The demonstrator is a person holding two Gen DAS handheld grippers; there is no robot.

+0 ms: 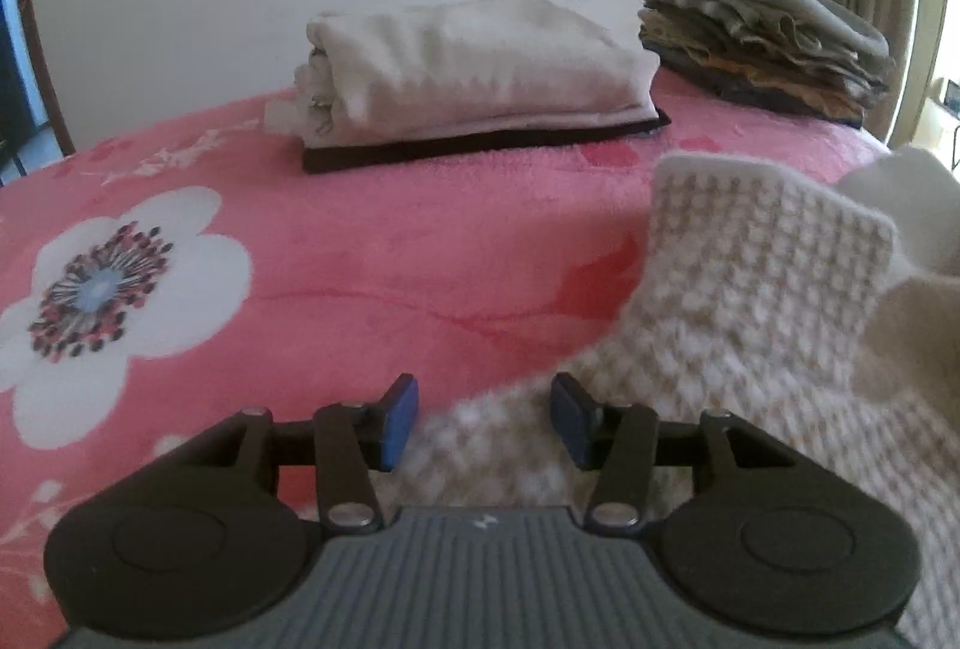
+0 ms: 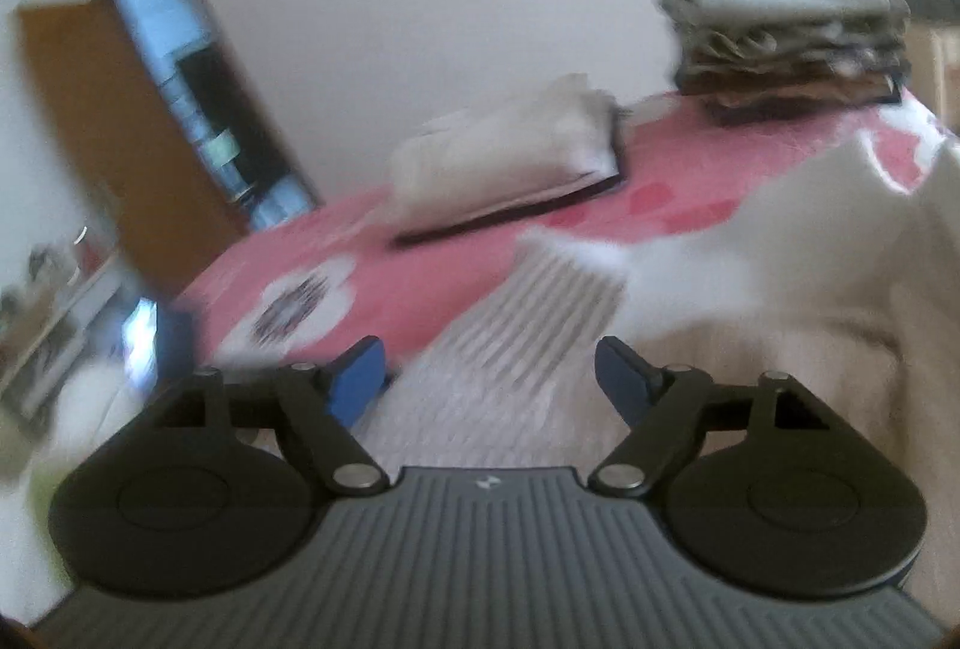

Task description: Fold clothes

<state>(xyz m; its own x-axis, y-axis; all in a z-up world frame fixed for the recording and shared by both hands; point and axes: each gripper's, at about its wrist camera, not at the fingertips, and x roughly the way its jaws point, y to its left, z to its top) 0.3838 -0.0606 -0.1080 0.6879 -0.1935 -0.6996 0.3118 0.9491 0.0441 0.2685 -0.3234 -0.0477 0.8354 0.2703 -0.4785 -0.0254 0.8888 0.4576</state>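
I kept both the left gripper (image 1: 483,418) and the right gripper (image 2: 489,379) open and empty above the cream knit sweater (image 1: 750,289), ready to take its edge for folding.

On the bed (image 1: 360,259), a folded pile (image 1: 474,67) lies left of a taller stack (image 1: 762,31), a knit garment (image 1: 750,301) nearer

Two folded stacks (image 1: 474,73) (image 1: 762,31) — one knit sweater (image 1: 750,301) — two grippers (image 1: 483,418) (image 2: 489,385)

blur: whole right wrist view smeared | cut off: cream waffle-knit garment (image 1: 750,301) at right frame edge | unreadable: cluttered shelf (image 2: 54,301) at left edge
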